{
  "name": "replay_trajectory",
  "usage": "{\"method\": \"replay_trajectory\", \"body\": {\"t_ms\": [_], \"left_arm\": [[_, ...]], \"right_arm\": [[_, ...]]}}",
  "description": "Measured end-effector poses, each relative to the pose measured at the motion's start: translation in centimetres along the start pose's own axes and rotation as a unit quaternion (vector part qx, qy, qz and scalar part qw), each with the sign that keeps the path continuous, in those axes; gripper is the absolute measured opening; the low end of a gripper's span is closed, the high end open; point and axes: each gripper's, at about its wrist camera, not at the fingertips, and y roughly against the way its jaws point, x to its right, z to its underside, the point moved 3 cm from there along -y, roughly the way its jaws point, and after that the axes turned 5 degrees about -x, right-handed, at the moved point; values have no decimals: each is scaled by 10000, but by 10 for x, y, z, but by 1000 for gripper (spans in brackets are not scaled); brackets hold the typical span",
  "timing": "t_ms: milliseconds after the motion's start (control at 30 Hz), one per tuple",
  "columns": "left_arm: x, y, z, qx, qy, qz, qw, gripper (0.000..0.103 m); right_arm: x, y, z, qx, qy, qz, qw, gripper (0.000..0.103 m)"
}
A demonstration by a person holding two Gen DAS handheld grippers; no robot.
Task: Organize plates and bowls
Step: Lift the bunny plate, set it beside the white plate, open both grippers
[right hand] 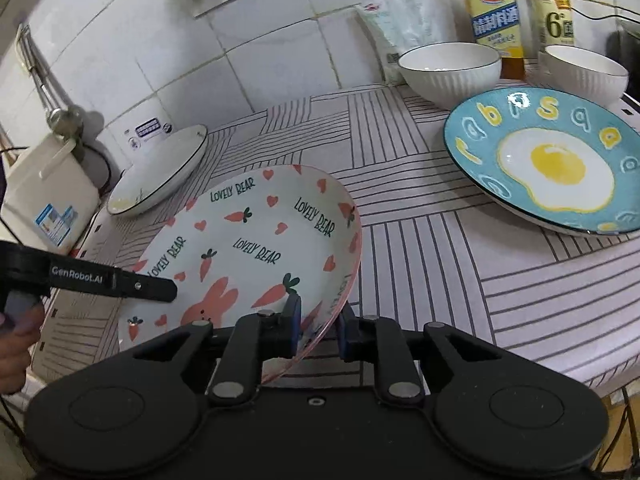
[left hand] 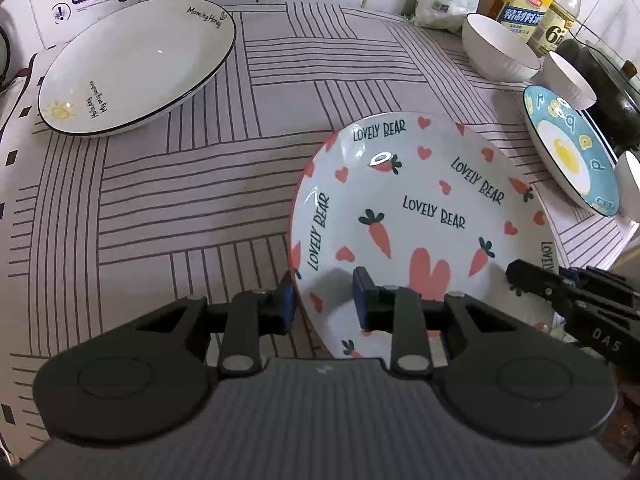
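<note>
A white plate with pink carrots and hearts, the carrot plate, sits in the middle of the striped cloth. My left gripper straddles its left rim with a wide gap, one finger outside and one over the plate. My right gripper straddles its right rim with both pads close to the rim, which is tilted up there. A white sun plate lies far left. A blue egg plate lies right. Two white ribbed bowls stand behind it.
Bottles and a white bag stand against the tiled wall at the back. A white box stands at the far left. A dark pot is at the right edge. The table's front edge is near my right gripper.
</note>
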Motion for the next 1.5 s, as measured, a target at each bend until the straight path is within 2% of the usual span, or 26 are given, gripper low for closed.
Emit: {"method": "replay_trajectory", "body": {"t_ms": [133, 233, 367, 467, 667, 800, 1000, 1267, 1500], "left_arm": [[-2, 2, -1, -83, 93, 183, 9998, 27], [5, 6, -2, -10, -68, 102, 9999, 27], [5, 11, -9, 62, 11, 168, 9998, 27], [6, 20, -24, 202, -117, 154, 9996, 27], [-6, 40, -65, 672, -148, 23, 9976, 28], [-13, 35, -87, 749, -100, -35, 9971, 28], [-22, 5, -107, 644, 116, 4, 9979, 28], [-20, -35, -114, 335, 292, 141, 9989, 28], [-20, -42, -119, 156, 434, 128, 9989, 29]], "right_arm": [[-7, 8, -1, 268, 543, 137, 9981, 22], [-3, 9, -5, 266, 582, 102, 9979, 23], [-1, 12, -14, 368, 692, 85, 9969, 23], [-3, 12, -27, 472, 716, 59, 9963, 23], [-17, 10, -62, 942, 792, -10, 9924, 23], [-18, -4, -85, 1057, 795, -67, 9912, 23], [-9, -34, -118, 490, 995, -50, 9938, 24], [11, -64, -128, 97, 961, 188, 9951, 25], [7, -78, -138, -319, 925, 441, 9942, 29]]}}
